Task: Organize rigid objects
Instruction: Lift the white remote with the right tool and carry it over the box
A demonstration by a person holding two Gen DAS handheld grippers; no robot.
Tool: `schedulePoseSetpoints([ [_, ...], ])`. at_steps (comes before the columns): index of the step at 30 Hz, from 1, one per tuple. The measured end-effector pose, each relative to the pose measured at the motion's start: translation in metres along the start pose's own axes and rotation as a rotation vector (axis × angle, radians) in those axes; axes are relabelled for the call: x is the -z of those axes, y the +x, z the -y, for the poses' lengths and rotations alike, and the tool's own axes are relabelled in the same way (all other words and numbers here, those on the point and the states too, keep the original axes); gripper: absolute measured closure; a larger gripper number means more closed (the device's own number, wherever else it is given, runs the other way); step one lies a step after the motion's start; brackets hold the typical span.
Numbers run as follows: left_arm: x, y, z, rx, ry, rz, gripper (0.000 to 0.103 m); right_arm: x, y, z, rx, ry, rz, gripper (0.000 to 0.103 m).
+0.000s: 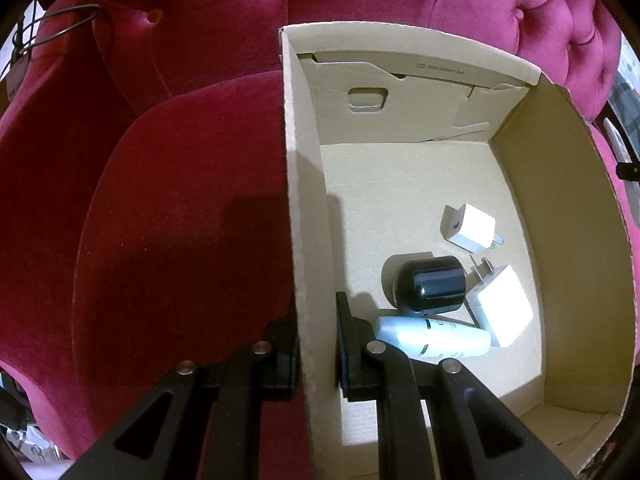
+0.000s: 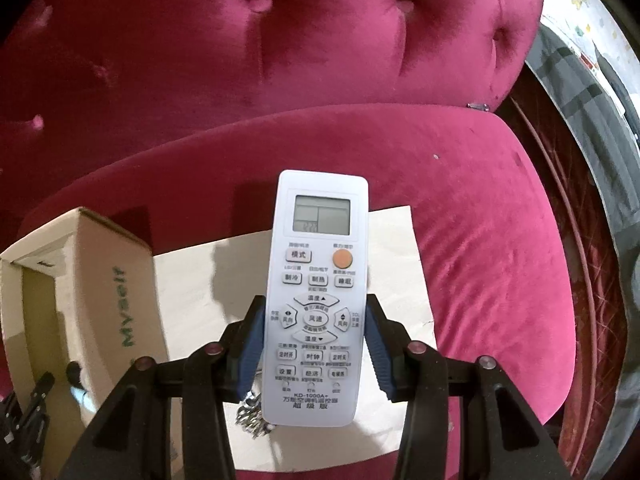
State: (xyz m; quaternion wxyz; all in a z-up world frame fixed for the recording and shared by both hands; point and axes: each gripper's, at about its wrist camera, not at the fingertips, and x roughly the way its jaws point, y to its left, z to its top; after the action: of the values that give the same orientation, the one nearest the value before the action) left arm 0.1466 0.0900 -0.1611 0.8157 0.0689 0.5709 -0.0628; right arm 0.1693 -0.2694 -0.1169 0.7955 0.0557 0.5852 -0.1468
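Note:
My left gripper (image 1: 318,340) is shut on the left wall of an open cardboard box (image 1: 308,240), one finger outside and one inside. On the box floor lie a black cylinder (image 1: 430,286), a small white charger (image 1: 470,226), a larger white plug adapter (image 1: 502,306) and a white tube (image 1: 436,338). My right gripper (image 2: 316,336) is shut on a white air-conditioner remote (image 2: 318,280), its blue pads (image 2: 252,344) pressing both long sides. The remote hangs above a sheet of brown paper (image 2: 404,280). The same box (image 2: 120,280) shows at the left of the right wrist view.
Everything rests on a crimson velvet tufted sofa (image 1: 140,200). A metal chain (image 2: 252,416) lies on the paper under the remote's near end. The left gripper's black arm (image 2: 36,396) appears inside the box. A dark floor and grey cloth (image 2: 580,92) lie right of the sofa.

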Motion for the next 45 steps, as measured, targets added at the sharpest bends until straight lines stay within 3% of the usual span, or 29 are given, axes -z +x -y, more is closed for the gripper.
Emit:
schedulePoseSetpoints([
  [24,0.000,0.002,0.000,-0.002,-0.004,0.000,0.088,0.013,-0.063,-0.102,-0.087,-0.219,0.040,0.053],
  [45,0.000,0.001,-0.001,0.002,-0.006,0.000,0.088,0.066,-0.049,-0.190,-0.210,-0.380,-0.024,0.053],
])
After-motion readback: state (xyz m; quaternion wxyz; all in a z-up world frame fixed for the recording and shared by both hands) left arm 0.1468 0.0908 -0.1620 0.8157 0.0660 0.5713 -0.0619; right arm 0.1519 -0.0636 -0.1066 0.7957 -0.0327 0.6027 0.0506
